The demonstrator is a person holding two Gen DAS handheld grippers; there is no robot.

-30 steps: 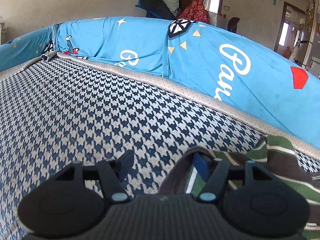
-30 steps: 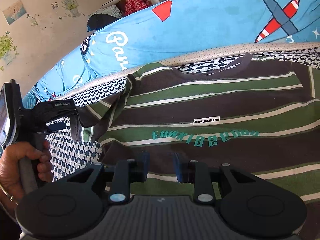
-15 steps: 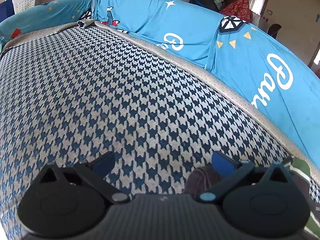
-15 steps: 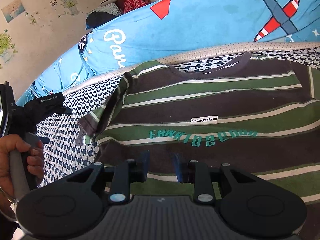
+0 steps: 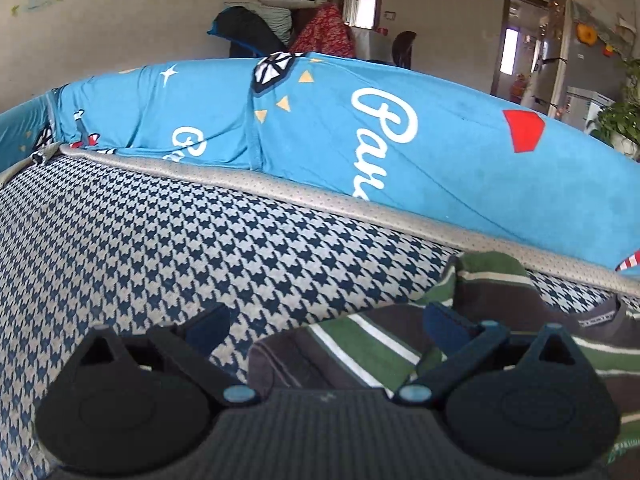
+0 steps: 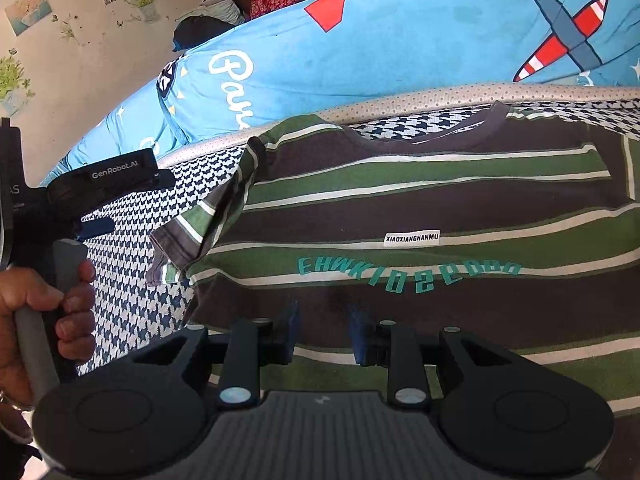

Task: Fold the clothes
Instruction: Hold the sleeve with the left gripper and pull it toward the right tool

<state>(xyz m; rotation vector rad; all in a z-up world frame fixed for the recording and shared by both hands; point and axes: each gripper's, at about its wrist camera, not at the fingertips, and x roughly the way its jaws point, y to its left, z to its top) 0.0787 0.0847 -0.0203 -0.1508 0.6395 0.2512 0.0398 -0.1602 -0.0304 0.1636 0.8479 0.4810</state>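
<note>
The striped shirt [image 6: 420,208], banded in dark brown, green and white, lies spread flat, front up, on a houndstooth-covered sofa seat [image 5: 160,248], its teal lettering and a small white label reading XIAOXIANGHANMU facing the right wrist camera. Nearest that lens, the right gripper [image 6: 322,334] hangs over the shirt's lower half, its blue-padded jaws standing a narrow gap apart; whether the pads pinch any cloth cannot be told from this angle. To the left of the shirt, a person's hand [image 6: 44,320] grips the grey handle of the left gripper [image 6: 100,226], which hovers above the bare houndstooth just beside the shirt's folded-in sleeve [image 6: 188,236]. In the left wrist view, the left gripper [image 5: 324,326] has its jaws spread wide with nothing pressed between the pads; the sleeve's cuff edge lies slack below them, one blue pad [image 5: 444,326] over the striped cloth and the other over the seat fabric. Beyond the shirt's dark neckline [image 6: 472,134], a beige dotted trim [image 5: 300,196] edges the seat. Behind that trim rises the sofa's backrest in a bright blue cover [image 5: 400,152] printed with white script, a red shape and a red-and-white striped aeroplane [image 6: 564,36]. Farther off behind the sofa, heaped clothing [image 5: 280,28] sits before a plain wall and open doorways.
</note>
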